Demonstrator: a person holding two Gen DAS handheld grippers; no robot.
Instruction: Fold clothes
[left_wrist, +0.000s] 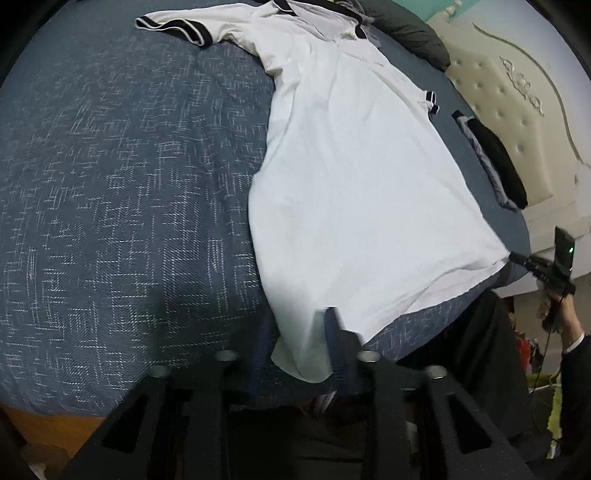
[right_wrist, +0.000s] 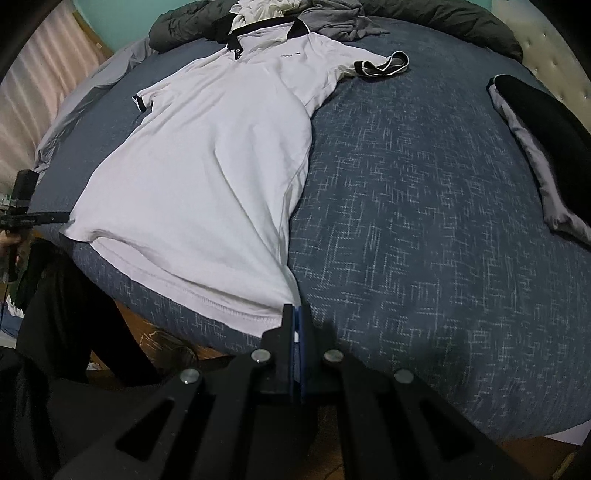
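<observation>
- Legible text: none in either view.
- White polo shirt (right_wrist: 207, 158), lying on the bed (right_wrist: 406, 221): a small dark chest mark (right_wrist: 289, 55) below the collar, on the half toward the bed's head end; a thin short line of print or embroidery, too small and blurred to read. In the left wrist view the same mark (left_wrist: 364, 59) shows only as a faint smudge.
- Right tool (left_wrist: 517, 258), seen from the left wrist view past the bed's edge: small pale characters on its black body (left_wrist: 543, 275), not readable.
- Left tool (right_wrist: 66, 218), seen from the right wrist view: faint pale lettering along its black bar (right_wrist: 24, 220), not readable.
</observation>
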